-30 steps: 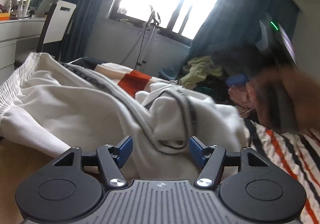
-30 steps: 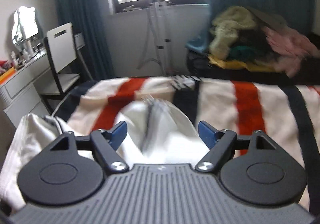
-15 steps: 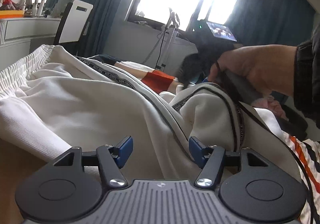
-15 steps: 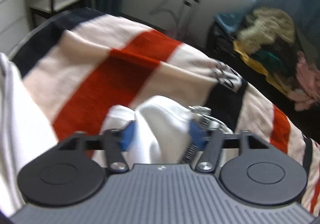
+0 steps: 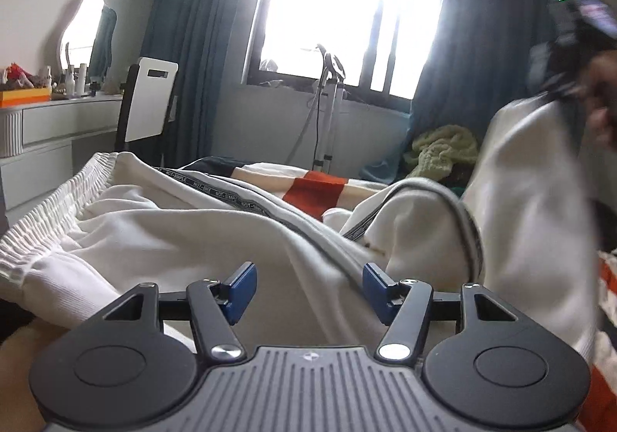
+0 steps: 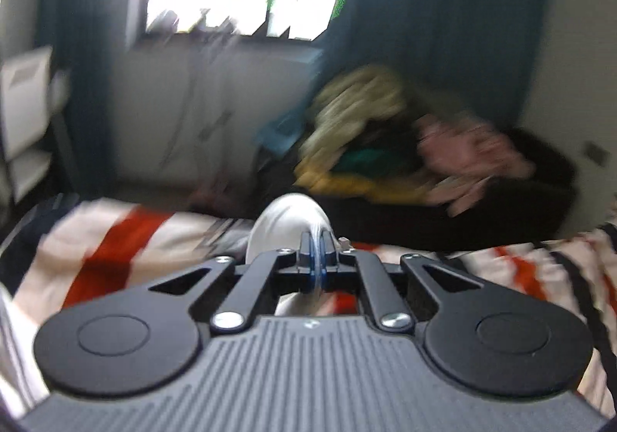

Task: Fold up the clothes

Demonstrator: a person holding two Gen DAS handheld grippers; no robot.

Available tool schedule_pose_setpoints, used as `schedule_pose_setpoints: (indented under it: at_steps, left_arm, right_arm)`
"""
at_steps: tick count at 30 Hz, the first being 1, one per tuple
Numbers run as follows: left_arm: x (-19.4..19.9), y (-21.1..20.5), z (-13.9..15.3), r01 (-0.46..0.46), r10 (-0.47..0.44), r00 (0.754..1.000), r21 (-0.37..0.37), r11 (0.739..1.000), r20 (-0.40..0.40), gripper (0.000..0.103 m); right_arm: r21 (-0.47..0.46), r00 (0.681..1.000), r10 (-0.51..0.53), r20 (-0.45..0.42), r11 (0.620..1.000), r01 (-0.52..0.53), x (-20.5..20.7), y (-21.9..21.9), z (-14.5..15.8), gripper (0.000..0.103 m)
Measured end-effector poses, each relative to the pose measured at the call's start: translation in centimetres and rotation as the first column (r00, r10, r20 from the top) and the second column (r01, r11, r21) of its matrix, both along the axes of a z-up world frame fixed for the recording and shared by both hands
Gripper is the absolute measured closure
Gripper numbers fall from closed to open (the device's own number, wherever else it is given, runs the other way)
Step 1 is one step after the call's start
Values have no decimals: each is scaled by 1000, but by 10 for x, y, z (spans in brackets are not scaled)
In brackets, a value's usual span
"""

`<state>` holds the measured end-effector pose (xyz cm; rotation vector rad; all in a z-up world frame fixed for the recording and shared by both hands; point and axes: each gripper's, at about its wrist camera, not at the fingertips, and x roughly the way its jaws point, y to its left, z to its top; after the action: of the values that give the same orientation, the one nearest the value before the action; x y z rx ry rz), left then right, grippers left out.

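White sweatpants (image 5: 162,235) with a ribbed waistband and a dark lettered side stripe lie crumpled on a striped bed cover (image 5: 312,187). My left gripper (image 5: 306,291) is open, low over the white cloth, holding nothing. My right gripper (image 6: 315,262) is shut on a fold of the white pants (image 6: 287,220) and holds it lifted above the bed. In the left wrist view the right gripper and hand (image 5: 570,58) appear blurred at upper right, with a pant leg (image 5: 528,177) hanging from them.
A white desk (image 5: 58,123) with bottles and a white chair (image 5: 152,104) stand at left. A stand (image 5: 327,104) is under the window. A pile of mixed clothes (image 6: 385,146) lies beyond the bed at right.
My right gripper closed on the white pant leg and lifted it up and to the right. My left gripper stayed open over the cloth.
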<state>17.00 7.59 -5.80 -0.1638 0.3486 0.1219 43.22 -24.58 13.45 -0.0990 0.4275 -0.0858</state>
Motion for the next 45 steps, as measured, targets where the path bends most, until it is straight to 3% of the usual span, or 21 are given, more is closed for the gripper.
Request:
schedule_pose_setpoints:
  at_steps: [3, 5, 8, 10, 13, 18, 21, 22, 26, 28, 31, 32, 33, 35, 36, 39, 41, 43, 45]
  left_arm:
    - [-11, -2, 4, 10, -10, 1000, -16, 1000, -1, 41]
    - [-18, -5, 7, 17, -17, 1000, -12, 1000, -2, 41]
    - [-26, -12, 11, 46, -46, 999, -13, 999, -13, 41]
    - [-31, -21, 12, 61, -61, 998, 25, 998, -13, 41]
    - [-39, -39, 9, 89, -87, 996, 109, 990, -24, 41]
    - [-59, -66, 4, 162, -161, 987, 247, 955, -26, 41]
    - [-61, -61, 6, 185, -175, 982, 175, 967, -71, 41]
    - [-62, -59, 6, 190, -179, 980, 143, 971, -86, 41]
    - [-63, -48, 9, 202, -199, 969, 12, 979, -146, 41]
    - [-64, -38, 12, 194, -202, 964, -63, 979, -171, 40]
    - [-60, -7, 22, 130, -172, 966, -215, 968, -192, 34]
    - [-60, 5, 25, 105, -163, 966, -272, 957, -200, 33]
    - [-60, 18, 30, 76, -153, 966, -334, 939, -209, 32]
    - [-60, 43, 38, 27, -141, 965, -451, 892, -222, 22]
    - [-60, 56, 41, 14, -141, 965, -496, 868, -220, 21]
    - [-55, 91, 39, -34, -129, 963, -583, 812, -236, 21]
    - [-52, 114, 30, -88, -107, 957, -621, 779, -269, 21]
    - [-50, 138, 12, -175, -65, 947, -673, 719, -316, 23]
    - [-45, 157, -9, -244, -43, 938, -744, 622, -343, 26]
  right_arm:
    - [87, 985, -114, 128, 991, 103, -46, -67, 12, 98]
    - [162, 955, -218, 200, 969, 187, -81, -113, 10, 98]
    - [243, 899, -356, 256, 923, 297, -130, -176, -19, 97]
    - [284, 874, -436, 213, 884, 372, -162, -212, -48, 97]
    - [430, 840, -541, 44, 769, 473, -209, -273, -113, 97]
    - [643, 778, -575, -254, 500, 580, -278, -329, -212, 97]
    - [727, 759, -534, -373, 340, 597, -300, -336, -244, 97]
    - [745, 765, -526, -371, 323, 583, -299, -327, -246, 97]
    - [778, 792, -507, -341, 321, 540, -312, -320, -245, 96]
    - [801, 799, -492, -347, 288, 525, -315, -329, -251, 95]
    - [839, 798, -471, -375, 195, 509, -322, -337, -259, 91]
    - [846, 796, -462, -391, 161, 509, -322, -341, -262, 80]
    - [856, 801, -451, -394, 137, 498, -323, -343, -265, 63]
    - [874, 810, -429, -400, 87, 477, -325, -346, -272, 42]
    - [882, 815, -418, -402, 62, 467, -326, -347, -275, 38]
    - [898, 834, -386, -393, 31, 438, -320, -347, -281, 38]
    - [899, 830, -394, -395, 19, 437, -319, -346, -283, 38]
    - [902, 826, -405, -391, 8, 431, -316, -347, -286, 39]
    - [904, 831, -401, -384, 17, 426, -310, -350, -288, 40]
